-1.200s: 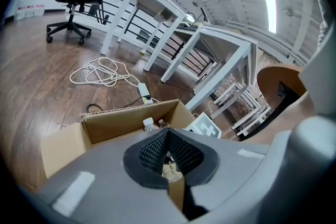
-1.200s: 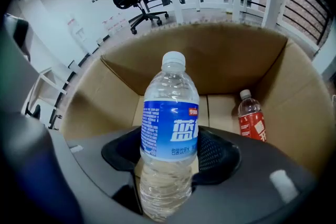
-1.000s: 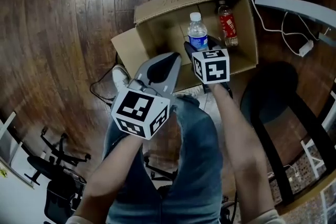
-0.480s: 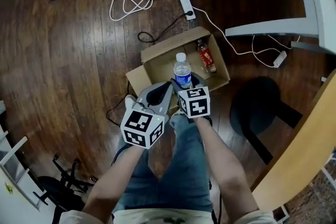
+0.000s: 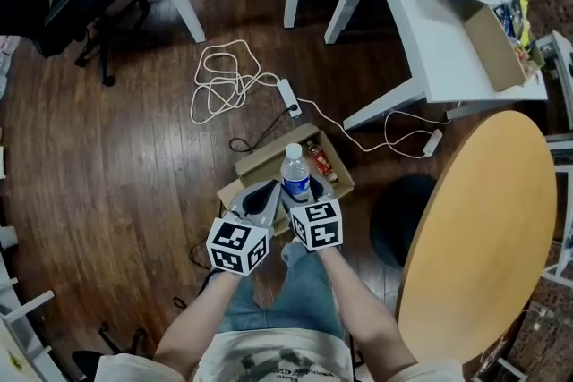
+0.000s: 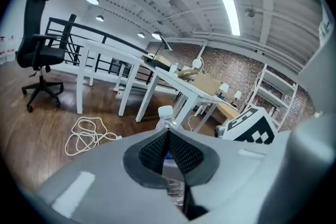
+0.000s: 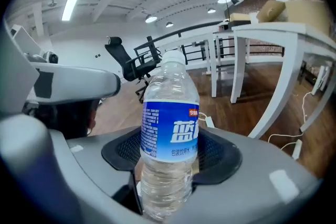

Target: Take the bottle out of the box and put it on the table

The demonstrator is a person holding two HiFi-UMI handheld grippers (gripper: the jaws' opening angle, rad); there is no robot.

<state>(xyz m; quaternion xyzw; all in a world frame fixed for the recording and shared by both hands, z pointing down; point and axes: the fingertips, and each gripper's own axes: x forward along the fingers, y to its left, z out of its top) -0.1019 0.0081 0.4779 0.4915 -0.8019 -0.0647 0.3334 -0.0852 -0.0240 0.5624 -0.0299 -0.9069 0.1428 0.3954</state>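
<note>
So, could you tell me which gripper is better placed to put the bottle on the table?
The right gripper: its jaws are shut on the blue-labelled bottle, and the round wooden table lies on its side. The left gripper is shut and empty.

"Are there any words to read?"

"Yes. The blue label point(image 7: 169, 131) on the water bottle point(image 7: 167, 181) has a big white Chinese sign, 蓝, and part of another one."

"And the small print under it?"

"Too tiny to read."

Dark plank floor point(image 5: 107, 157). Ahead of the right gripper point(image 5: 307, 191): white tables point(image 5: 430, 31). To its right: round wooden table point(image 5: 474, 228). Ahead-left: black office chair point(image 5: 76, 0).
</note>
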